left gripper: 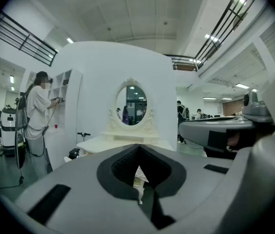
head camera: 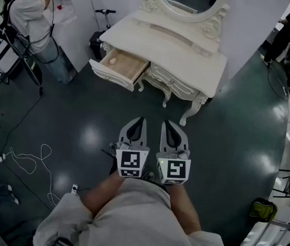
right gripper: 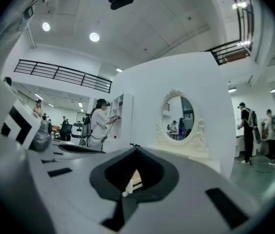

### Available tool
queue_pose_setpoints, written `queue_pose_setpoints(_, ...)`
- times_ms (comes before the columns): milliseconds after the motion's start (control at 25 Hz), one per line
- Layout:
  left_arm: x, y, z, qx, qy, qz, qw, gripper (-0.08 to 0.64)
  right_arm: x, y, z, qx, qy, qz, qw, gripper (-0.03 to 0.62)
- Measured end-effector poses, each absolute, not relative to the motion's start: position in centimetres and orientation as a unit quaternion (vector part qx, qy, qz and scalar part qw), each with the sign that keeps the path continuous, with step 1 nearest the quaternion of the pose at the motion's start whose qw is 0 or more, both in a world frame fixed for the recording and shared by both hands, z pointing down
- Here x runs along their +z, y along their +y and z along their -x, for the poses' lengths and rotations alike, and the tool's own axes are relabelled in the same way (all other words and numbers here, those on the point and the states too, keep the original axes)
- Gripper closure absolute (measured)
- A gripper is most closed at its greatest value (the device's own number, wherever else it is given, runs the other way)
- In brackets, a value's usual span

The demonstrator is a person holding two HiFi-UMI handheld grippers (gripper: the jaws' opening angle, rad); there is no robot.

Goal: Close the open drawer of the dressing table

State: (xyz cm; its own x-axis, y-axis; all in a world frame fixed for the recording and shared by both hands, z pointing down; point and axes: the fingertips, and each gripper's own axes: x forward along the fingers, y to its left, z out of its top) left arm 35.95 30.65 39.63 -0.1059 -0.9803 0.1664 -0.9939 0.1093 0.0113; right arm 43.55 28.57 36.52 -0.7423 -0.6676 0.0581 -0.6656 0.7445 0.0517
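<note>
Nearest you, the left gripper (head camera: 141, 122) and right gripper (head camera: 167, 124) sit side by side just ahead of your body. Both have their jaws pressed together with nothing in them, and both are well short of the dressing table (head camera: 186, 53). Its open drawer (head camera: 120, 65) juts out at the table's left end, with a small pale object (head camera: 113, 61) lying inside. Expect a light, rigid wooden box that slides easily. You likely need no grasp: push gently with closed tips on the middle of the carved front panel (head camera: 110, 77). An off-centre shove could skew it, and a hard one could shift the slim-legged table.
</note>
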Motion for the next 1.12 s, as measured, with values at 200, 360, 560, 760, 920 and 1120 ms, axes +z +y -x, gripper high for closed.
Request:
queue_pose_setpoints(200,40.1,30.3,-34.0,0.055,-0.743,-0.664,0.068,0.554,36.9,27.8,-41.0,-0.008,-0.935,-0.351,0.037,0.578)
queue_pose_setpoints(360,40.5,30.5,-31.7,0.055,-0.755,-0.650,0.073,0.554,37.3,27.7,-38.5,-0.009,-0.943,-0.332,0.034,0.578)
queue_pose_setpoints(560,40.8,30.9,-28.8,0.056,-0.772,-0.628,0.080,0.554,37.5,27.5,-35.5,-0.009,-0.949,-0.312,0.031,0.577)
queue_pose_setpoints(760,41.3,31.5,-27.3,0.058,-0.779,-0.617,0.089,0.554,37.8,27.6,-33.3,-0.010,-0.955,-0.295,0.040,0.577)
queue_pose_setpoints(920,41.7,31.8,-26.0,0.057,-0.785,-0.610,0.096,0.554,38.1,27.8,-31.5,-0.011,-0.958,-0.283,0.046,0.577)
queue_pose_setpoints(1120,42.8,31.8,-24.4,0.049,-0.789,-0.602,0.112,0.554,39.6,27.6,-29.5,-0.010,-0.961,-0.268,0.069,0.577)
